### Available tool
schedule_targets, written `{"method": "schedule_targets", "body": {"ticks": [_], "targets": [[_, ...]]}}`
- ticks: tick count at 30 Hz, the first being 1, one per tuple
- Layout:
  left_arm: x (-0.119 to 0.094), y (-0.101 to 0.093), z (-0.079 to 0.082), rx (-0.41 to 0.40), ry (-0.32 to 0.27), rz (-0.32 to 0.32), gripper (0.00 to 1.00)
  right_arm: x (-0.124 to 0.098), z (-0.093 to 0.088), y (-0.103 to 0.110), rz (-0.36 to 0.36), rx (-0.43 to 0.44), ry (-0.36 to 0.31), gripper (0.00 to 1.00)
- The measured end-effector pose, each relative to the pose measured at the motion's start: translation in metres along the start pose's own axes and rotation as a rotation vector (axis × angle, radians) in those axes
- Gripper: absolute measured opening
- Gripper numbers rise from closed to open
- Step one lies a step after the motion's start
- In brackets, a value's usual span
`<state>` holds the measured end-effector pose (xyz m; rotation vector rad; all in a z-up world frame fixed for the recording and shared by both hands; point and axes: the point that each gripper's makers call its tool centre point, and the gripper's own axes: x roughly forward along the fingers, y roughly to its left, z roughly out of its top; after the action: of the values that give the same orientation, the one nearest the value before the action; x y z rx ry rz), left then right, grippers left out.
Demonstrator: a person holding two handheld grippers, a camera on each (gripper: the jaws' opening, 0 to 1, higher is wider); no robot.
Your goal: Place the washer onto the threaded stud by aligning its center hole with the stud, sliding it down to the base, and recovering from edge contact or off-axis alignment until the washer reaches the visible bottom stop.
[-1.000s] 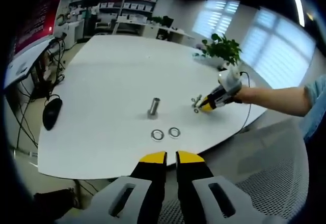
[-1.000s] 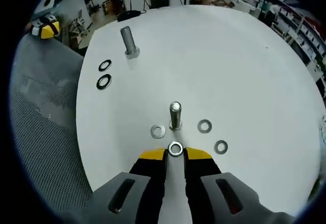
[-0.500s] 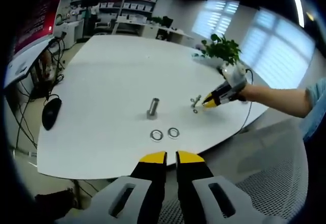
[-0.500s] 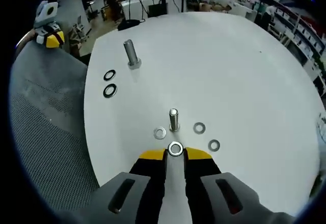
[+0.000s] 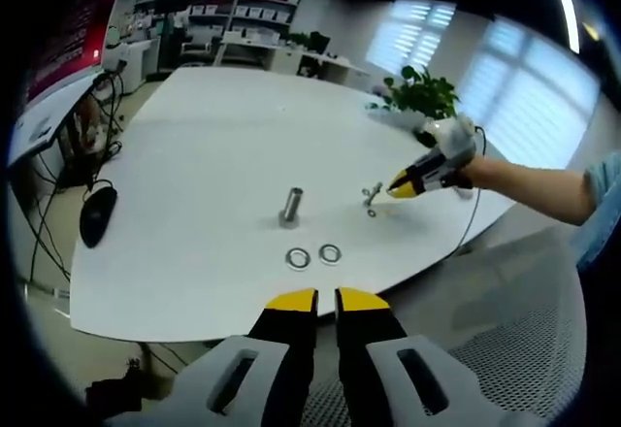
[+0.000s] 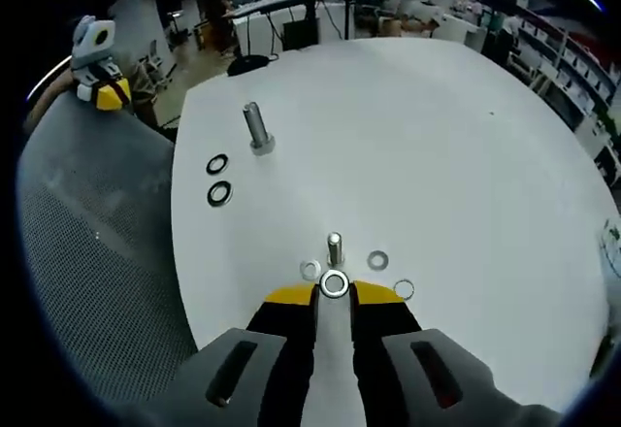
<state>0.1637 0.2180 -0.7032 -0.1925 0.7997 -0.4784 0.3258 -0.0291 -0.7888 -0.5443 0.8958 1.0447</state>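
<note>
Washer in hand, not yet on the stud.
Left to right: the left gripper (image 5: 325,301) hangs idle off the table (image 5: 213,146), jaws nearly touching on nothing; the right gripper (image 6: 334,294) pinches the washer (image 6: 335,284) just short of the threaded stud (image 6: 334,249), loose washers (image 6: 377,259) lying beside it. Aligning and sliding down remain.

A large white table (image 5: 213,155) with a rounded edge carries everything. In the left gripper view, an upright threaded stud (image 5: 291,205) stands near its near edge with two washers (image 5: 313,255) lying flat side by side just in front of it, and a second, smaller stud (image 5: 373,193) stands farther right with a loose washer (image 5: 372,213) beside it. In the right gripper view, that second stud (image 6: 334,249) has three loose washers (image 6: 377,260) lying flat close around its base, well apart from the other stud and its pair.
</note>
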Motion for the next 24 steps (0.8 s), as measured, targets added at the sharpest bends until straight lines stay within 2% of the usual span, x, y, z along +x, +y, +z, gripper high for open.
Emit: {"method": "schedule_targets", "body": {"ticks": [15, 21, 24], "targets": [[0.0, -0.001, 0.001, 0.0, -0.005, -0.004, 0.05, 0.001, -0.005, 0.001, 0.002, -0.001, 0.019, 0.15], [-0.001, -0.001, 0.004, 0.0, -0.022, -0.003, 0.05, 0.008, -0.017, 0.009, 0.006, 0.007, 0.052, 0.15], [-0.002, 0.0, 0.007, -0.007, -0.043, -0.004, 0.05, 0.011, -0.028, 0.016, 0.016, -0.016, 0.098, 0.15]]}}
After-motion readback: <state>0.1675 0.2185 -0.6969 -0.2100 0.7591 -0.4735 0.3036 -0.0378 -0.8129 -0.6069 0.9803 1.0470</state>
